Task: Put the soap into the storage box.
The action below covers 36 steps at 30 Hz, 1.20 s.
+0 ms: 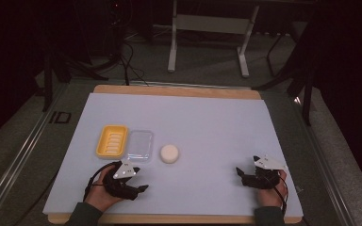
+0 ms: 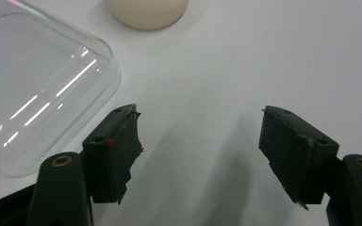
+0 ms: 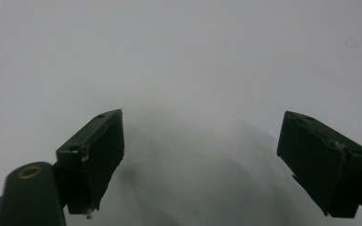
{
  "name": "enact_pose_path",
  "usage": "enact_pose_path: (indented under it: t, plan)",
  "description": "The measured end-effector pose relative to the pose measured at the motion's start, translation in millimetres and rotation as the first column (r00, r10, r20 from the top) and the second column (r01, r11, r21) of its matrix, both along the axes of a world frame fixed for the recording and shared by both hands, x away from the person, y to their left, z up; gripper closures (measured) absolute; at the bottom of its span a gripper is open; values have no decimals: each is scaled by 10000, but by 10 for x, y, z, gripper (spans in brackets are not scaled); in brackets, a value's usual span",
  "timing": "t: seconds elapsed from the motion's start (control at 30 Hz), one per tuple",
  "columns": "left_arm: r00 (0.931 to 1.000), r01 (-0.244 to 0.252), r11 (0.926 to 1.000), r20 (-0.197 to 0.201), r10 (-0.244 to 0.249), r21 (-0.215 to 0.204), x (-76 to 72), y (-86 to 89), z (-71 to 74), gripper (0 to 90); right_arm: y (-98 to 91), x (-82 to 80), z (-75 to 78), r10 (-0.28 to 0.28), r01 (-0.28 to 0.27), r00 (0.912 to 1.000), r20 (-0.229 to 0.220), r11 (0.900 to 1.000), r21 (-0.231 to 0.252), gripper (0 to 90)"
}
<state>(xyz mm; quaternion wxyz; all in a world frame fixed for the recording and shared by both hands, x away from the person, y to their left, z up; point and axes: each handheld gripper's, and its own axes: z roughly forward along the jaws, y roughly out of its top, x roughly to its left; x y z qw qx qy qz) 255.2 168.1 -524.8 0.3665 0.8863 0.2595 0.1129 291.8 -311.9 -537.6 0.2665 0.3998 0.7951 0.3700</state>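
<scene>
- A white sheet [image 1: 207, 122] covers the wooden table [image 1: 176, 90], and 3 things sit in a row left of its centre.
- The yellow ribbed tray [image 1: 111, 141] lies farthest left; the clear plastic lid [image 1: 139, 145] sits just beside it at its 3 o'clock, edges close or touching, which I cannot tell.
- The round cream-coloured block [image 1: 169, 153] rests near the lid, at its 3 o'clock, apart from it.
- The left gripper [image 1: 139, 189] is held in the person's left hand [image 1: 101, 192] near the bottom edge of the sheet, at about 6 o'clock from the lid.
- In the left gripper view its 2 black jaws stand wide apart with nothing between them; the lid lies beyond the left jaw at 10 o'clock and the block at 12 o'clock.
- The right gripper [image 1: 241, 173] is held in the right hand [image 1: 269, 194] at the sheet's lower right, well apart from the 3 things.
- In the right gripper view its jaws are spread wide over bare white sheet, holding nothing.
</scene>
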Motion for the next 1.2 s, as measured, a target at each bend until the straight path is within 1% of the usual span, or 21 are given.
enact_pose_path:
  t: [0.03, 0.17, 0.23, 0.43, 0.5, 0.63, 0.83, 1.0, 1.17, 1.2]
  plan:
    - [9999, 136, 9999, -99, -135, 36, 12, -10, 12, 290, -1, -1, 1, -8, 8, 10000, 12, 10000, 21, 153]
    - [9991, 400, 9992, -123, -399, 94, 35, -38, 48, 288, -5, -4, 2, -29, 29, 10000, 48, 10000, 41, 154]
    - [9991, 428, 9988, -85, -426, 244, 54, -50, 65, 288, -5, -4, 2, -20, 20, 10000, 48, 10000, 42, 154]
    - [9989, 473, 9982, 5, -473, 363, 123, -75, 124, 288, -5, -5, 2, -27, 26, 10000, 62, 10000, 41, 154]
    - [9985, 540, 9973, 25, -542, 489, 147, -91, 145, 288, -6, -6, 2, -5, 5, 10000, 85, 10000, 29, 154]
    - [9973, 729, 9960, 29, -731, 522, 189, -139, 186, 280, -8, -6, 3, -5, 4, 10000, 97, 10000, 37, 153]
    - [9946, 1012, 9898, 123, -1030, 1002, 270, -225, 275, 277, -10, -7, 4, -38, 37, 10000, 77, 10000, 77, 154]
    - [9934, 1089, 9870, 225, -1123, 1178, 341, -267, 356, 277, -14, -6, 6, -35, 35, 10000, 63, 9999, 97, 153]
    - [9926, 1151, 9845, 241, -1193, 1322, 396, -292, 405, 277, -16, -7, 6, -55, 54, 10000, 43, 9999, 159, 154]
    - [9923, 1172, 9829, 231, -1216, 1418, 409, -299, 415, 277, -16, -6, 6, -45, 44, 10000, 51, 9999, 154, 154]
